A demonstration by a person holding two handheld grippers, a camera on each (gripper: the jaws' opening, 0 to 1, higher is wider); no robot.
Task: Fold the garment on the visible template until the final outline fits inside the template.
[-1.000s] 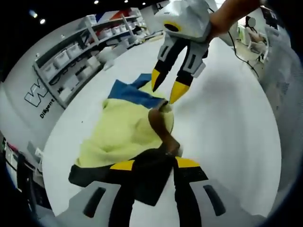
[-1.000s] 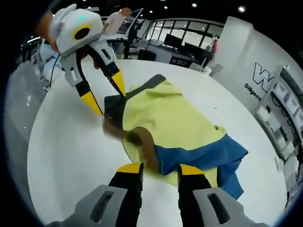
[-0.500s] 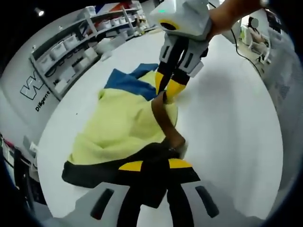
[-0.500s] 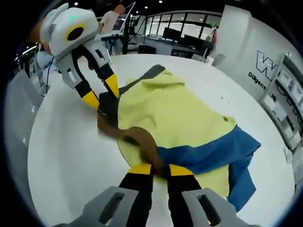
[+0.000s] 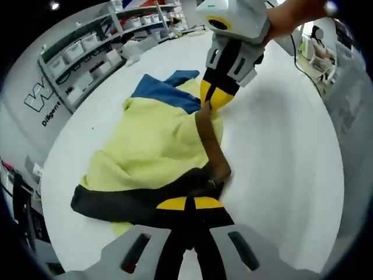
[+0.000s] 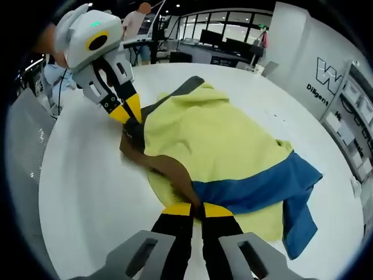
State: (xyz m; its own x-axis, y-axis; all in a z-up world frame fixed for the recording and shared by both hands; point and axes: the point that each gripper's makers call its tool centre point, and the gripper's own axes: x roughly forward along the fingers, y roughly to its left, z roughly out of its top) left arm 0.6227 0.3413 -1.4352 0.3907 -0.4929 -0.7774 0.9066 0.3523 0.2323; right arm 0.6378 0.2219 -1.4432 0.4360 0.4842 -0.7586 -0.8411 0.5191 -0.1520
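Note:
A yellow garment (image 5: 154, 140) (image 6: 210, 140) with a blue band (image 5: 166, 93) (image 6: 262, 184), a black band (image 5: 116, 201) and a brown strip (image 5: 210, 146) (image 6: 172, 172) lies crumpled on the white round table (image 5: 280, 151) (image 6: 81, 175). My left gripper (image 5: 185, 203) is shut on the black and brown edge at its near end; it enters the right gripper view (image 6: 127, 111) from the upper left, pinching that same corner. My right gripper (image 6: 197, 209) is shut on the brown strip where it meets the blue band, and it hangs at the top of the left gripper view (image 5: 217, 96), clamped on the cloth.
Shelves with white bins (image 5: 76, 58) line the wall beside the table. A dark cable (image 5: 300, 67) trails over the far table edge. Desks with monitors (image 6: 227, 49) and a person (image 6: 137, 17) stand in the background. Bare table surface lies on both sides of the garment.
Both grippers were open above the garment's brown edge a second ago. They have since come down and shut on it, one at each end of the strip.

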